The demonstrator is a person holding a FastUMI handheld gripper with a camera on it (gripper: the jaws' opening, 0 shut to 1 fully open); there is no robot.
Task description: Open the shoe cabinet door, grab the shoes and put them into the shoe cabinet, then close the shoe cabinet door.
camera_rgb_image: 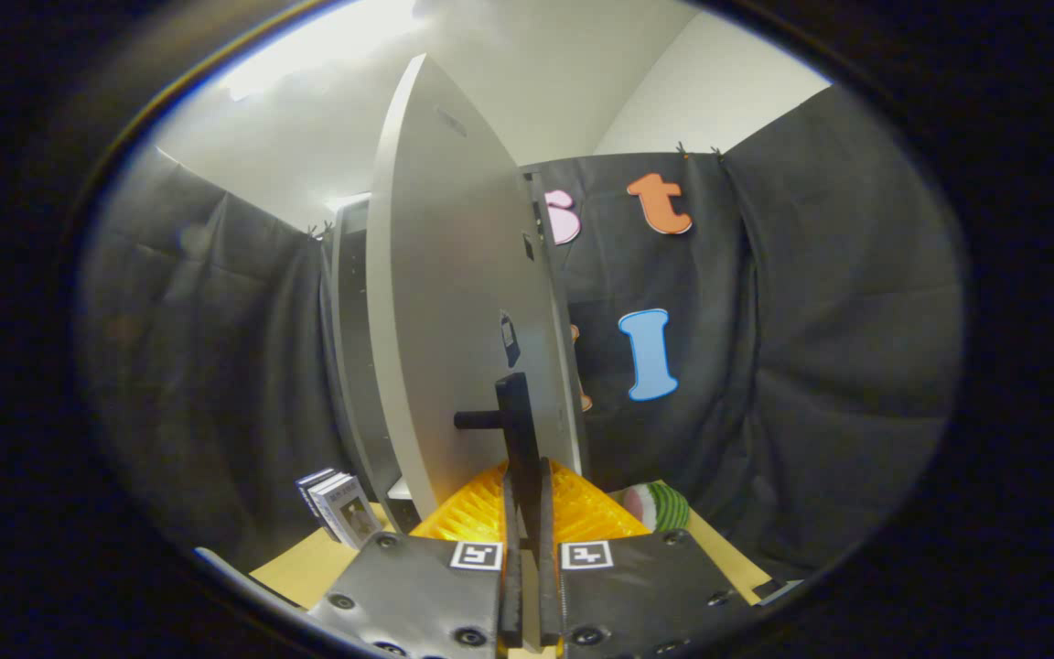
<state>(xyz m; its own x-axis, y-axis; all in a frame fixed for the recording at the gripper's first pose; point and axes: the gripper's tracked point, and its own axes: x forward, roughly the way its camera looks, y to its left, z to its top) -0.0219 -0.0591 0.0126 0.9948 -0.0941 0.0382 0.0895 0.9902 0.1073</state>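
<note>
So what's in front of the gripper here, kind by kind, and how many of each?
Gripper, shut on door handle: 1
Cabinet door, swung open: 1
Books, standing left of the door: 3
Striped green ball-like thing: 1
Total: 6

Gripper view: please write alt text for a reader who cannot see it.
The gripper is shut on the black handle of the cabinet door, which stands partly open. Boxes sit beside the cabinet, and a green striped object lies beyond the fingers.
</note>
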